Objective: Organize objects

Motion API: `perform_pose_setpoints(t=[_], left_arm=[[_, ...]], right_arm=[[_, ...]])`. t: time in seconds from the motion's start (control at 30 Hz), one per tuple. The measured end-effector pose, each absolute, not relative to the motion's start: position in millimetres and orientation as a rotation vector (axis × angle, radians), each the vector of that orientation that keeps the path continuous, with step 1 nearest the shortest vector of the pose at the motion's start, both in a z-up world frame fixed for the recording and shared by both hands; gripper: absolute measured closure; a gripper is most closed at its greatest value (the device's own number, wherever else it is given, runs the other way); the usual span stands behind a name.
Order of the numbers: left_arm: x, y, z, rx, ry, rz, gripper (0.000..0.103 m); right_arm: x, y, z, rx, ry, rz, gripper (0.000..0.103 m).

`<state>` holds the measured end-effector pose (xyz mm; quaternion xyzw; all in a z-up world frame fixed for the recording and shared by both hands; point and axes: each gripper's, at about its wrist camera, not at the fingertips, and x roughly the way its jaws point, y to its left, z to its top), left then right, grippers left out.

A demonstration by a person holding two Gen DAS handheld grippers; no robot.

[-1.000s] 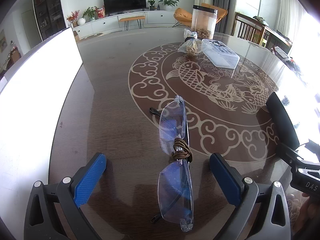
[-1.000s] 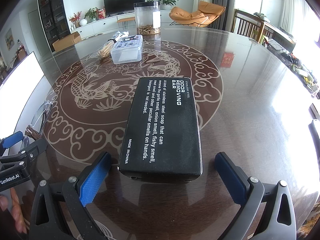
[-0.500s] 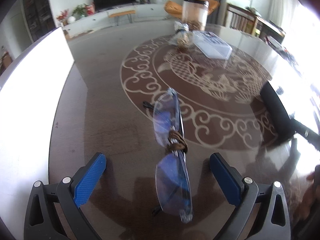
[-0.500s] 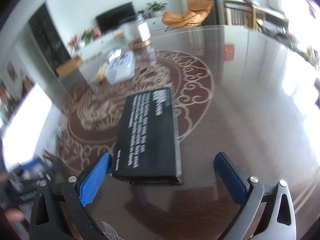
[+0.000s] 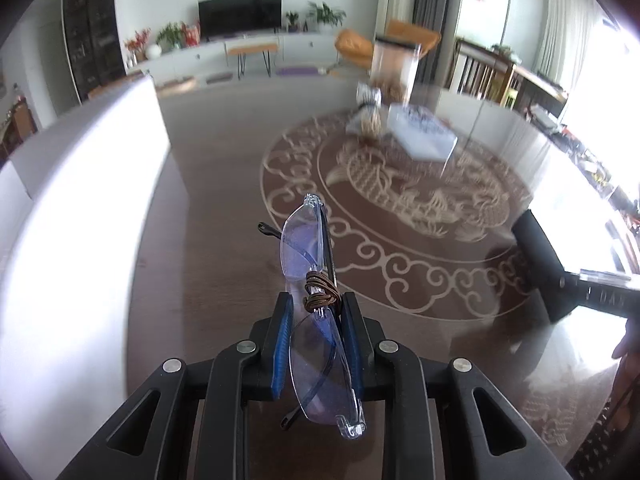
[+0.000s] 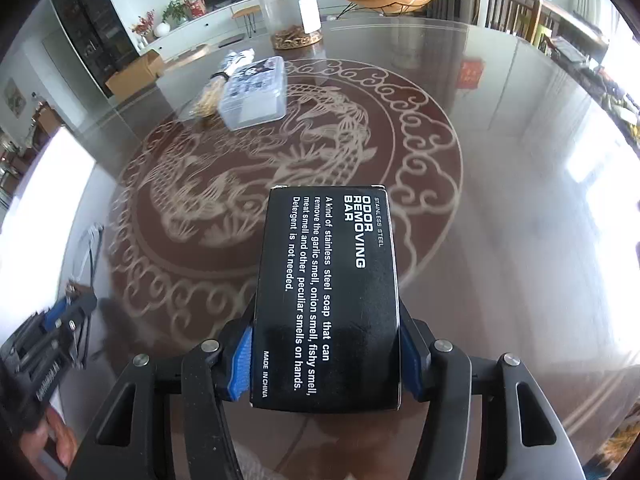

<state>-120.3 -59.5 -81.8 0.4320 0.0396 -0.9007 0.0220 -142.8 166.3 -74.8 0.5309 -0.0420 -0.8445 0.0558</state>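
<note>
While both claws grip: one glasses [image 5: 316,300], one box [image 6: 328,300].

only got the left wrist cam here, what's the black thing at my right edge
Observer: A black box. White print on its top reads "odor removing bar", stainless steel soap.
Operator: is anything holding it
Observer: Yes, the right gripper. Its jaws are closing with the box between them, and the blue pads press its two long sides.
Operator: far stuff is blurry for me, what's in the jar
Observer: The clear jar is mostly empty. It has a thin layer of brown pieces on its bottom and a white label on its side.
</note>
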Motion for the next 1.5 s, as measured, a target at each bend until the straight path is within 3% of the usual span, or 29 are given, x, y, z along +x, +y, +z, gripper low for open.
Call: perform_pose_setpoints(t=[0.3,0.47,0.67,0.77,0.87,0.9,0.97,1.0,1.07,1.1,1.23,1.37,1.5], left_arm=[[-67,-81,-6,1.191,0.294,-2.935,0.079],[-23,-145,44,1.031,0.345,-2.904,0.079],[11,-251,35,1.034,0.377,-2.632,0.079],[20,-287,18,1.082,0.399,-2.508,0.079],[15,-300,-8,1.265,0.291,-2.364,0.077],[11,-302,-20,1.333,0.229,-2.288,0.074],[9,-304,-31,1.391,0.187,-2.201,0.048],[11,-307,-28,1.375,0.188,-2.195,0.043],[16,-306,-18,1.288,0.172,-2.222,0.017],[18,-303,-12,1.242,0.159,-2.233,0.013],[15,-282,8,1.119,0.146,-2.323,0.013],[4,-228,26,1.097,0.158,-2.513,0.013],[-3,-146,36,1.184,0.116,-2.745,0.012]], right_arm=[[-99,143,-20,1.442,-0.190,-2.495,0.045],[-81,75,29,1.275,-0.146,-2.393,0.045],[-57,-52,86,1.056,-0.063,-2.173,0.044],[-46,-104,90,1.032,-0.005,-2.078,0.044],[-33,-157,70,1.042,0.087,-2.003,0.044],[-32,-166,61,1.062,0.099,-1.986,0.043],[-33,-183,38,1.111,0.102,-1.926,0.031],[-34,-186,29,1.138,0.092,-1.907,0.026],[-32,-176,24,1.140,0.057,-1.905,0.025],[-30,-166,24,1.124,0.036,-1.908,0.023],[-30,-104,33,1.016,-0.010,-2.044,0.006],[-41,-27,12,1.010,-0.019,-2.274,0.003],[-66,52,-42,1.202,0.031,-2.483,0.003]])
